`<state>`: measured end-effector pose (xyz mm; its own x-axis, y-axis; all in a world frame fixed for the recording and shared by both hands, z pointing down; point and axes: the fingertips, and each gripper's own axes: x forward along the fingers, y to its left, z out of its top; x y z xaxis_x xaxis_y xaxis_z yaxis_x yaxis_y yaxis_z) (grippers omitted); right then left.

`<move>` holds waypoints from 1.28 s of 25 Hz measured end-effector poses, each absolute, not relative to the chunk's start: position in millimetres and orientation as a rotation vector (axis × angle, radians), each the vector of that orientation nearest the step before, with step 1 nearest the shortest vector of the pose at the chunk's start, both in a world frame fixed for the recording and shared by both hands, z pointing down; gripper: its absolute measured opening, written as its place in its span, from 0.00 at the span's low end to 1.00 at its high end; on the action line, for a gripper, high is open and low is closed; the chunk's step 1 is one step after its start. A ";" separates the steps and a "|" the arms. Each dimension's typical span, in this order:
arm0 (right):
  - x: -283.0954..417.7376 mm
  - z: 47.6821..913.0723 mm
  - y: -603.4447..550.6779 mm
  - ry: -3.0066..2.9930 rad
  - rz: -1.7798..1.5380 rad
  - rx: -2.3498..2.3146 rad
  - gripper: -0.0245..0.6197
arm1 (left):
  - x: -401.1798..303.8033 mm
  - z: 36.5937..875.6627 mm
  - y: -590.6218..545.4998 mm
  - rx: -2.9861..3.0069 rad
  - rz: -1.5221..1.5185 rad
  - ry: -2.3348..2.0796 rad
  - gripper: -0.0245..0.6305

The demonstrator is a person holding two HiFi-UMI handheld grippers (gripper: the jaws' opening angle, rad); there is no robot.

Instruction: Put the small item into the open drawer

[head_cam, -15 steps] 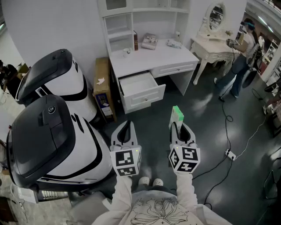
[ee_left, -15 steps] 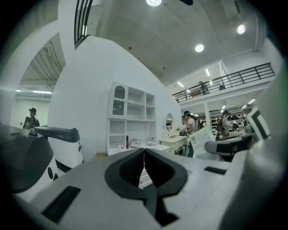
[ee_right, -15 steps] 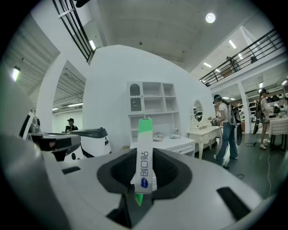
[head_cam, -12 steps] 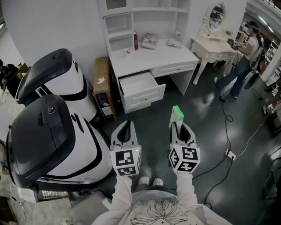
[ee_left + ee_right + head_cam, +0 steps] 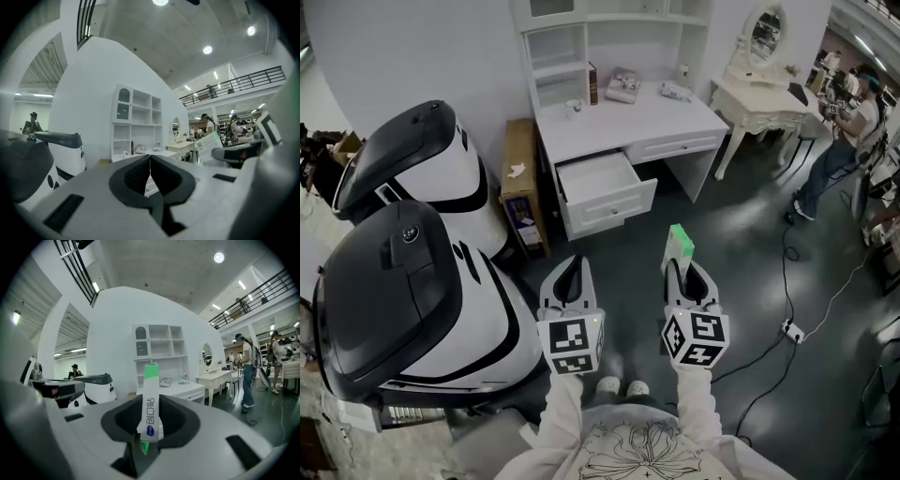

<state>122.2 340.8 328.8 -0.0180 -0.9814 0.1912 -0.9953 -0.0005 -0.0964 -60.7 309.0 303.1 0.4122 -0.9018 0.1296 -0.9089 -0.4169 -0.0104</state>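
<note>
My right gripper (image 5: 682,265) is shut on a small flat white and green box (image 5: 679,244), which sticks up edge-on between the pads (image 5: 151,401). My left gripper (image 5: 570,274) is shut with nothing in it, its tips together (image 5: 150,161). Both are held above the dark floor, well short of the white desk (image 5: 628,122). The desk's left drawer (image 5: 605,190) stands pulled out and looks empty.
Two large black-and-white machines (image 5: 403,281) stand at the left. A brown cabinet (image 5: 519,183) is beside the desk. A book (image 5: 622,85) and small items lie on the desktop. A vanity table (image 5: 764,94) and a person (image 5: 844,141) are at the right; cables (image 5: 787,328) cross the floor.
The view has shifted slightly; the desk sits a little higher and further right in frame. The person at the right has walked further right. Both grippers hold as before.
</note>
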 end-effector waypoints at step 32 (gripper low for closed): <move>135.7 351.7 170.0 -2.264 0.420 2.070 0.18 | -50.8 334.6 154.7 2.493 0.246 -1.741 0.05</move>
<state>135.7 170.0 351.7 -0.1052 -0.9711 0.2144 -0.9833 0.0694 -0.1681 -50.8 154.7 334.6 0.3371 -0.9235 0.1832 -0.9381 -0.3459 -0.0177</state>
